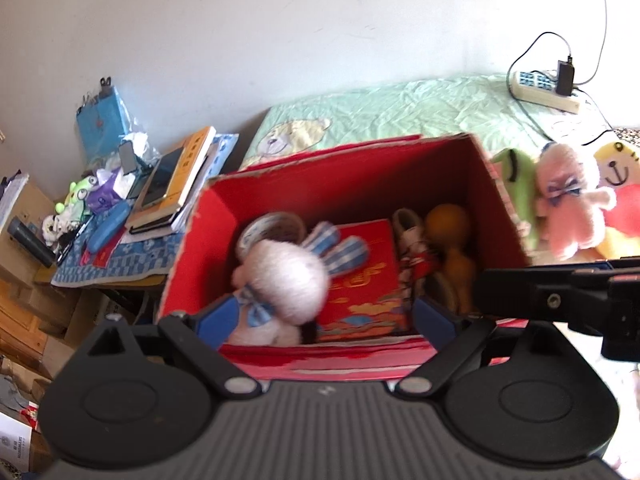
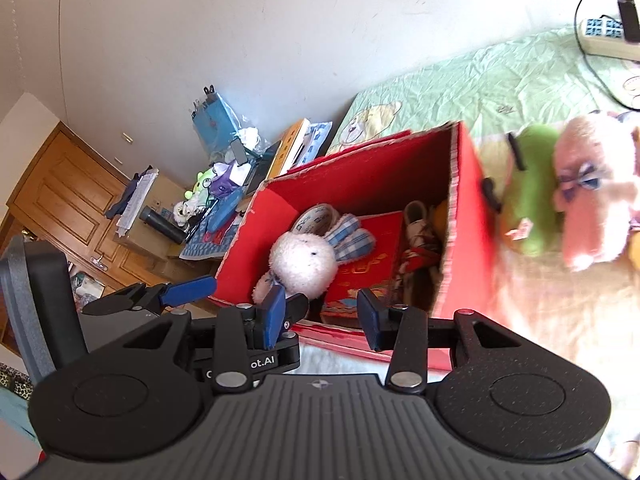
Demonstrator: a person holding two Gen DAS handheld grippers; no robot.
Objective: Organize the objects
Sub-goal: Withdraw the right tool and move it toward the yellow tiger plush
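Left wrist view showed the left tool (image 1: 324,316) spread above the white plush rabbit (image 1: 286,276), probably light and squashy, best pinched mid-body.

- Left gripper (image 1: 326,318): fingers spread wide, blue pads facing inward, nothing clamped between them.
- Right gripper (image 2: 322,320): fingers parted, blue pads (image 2: 274,316) apart with nothing between them.
- Left gripper (image 2: 160,294) lay to the left in the right wrist view.
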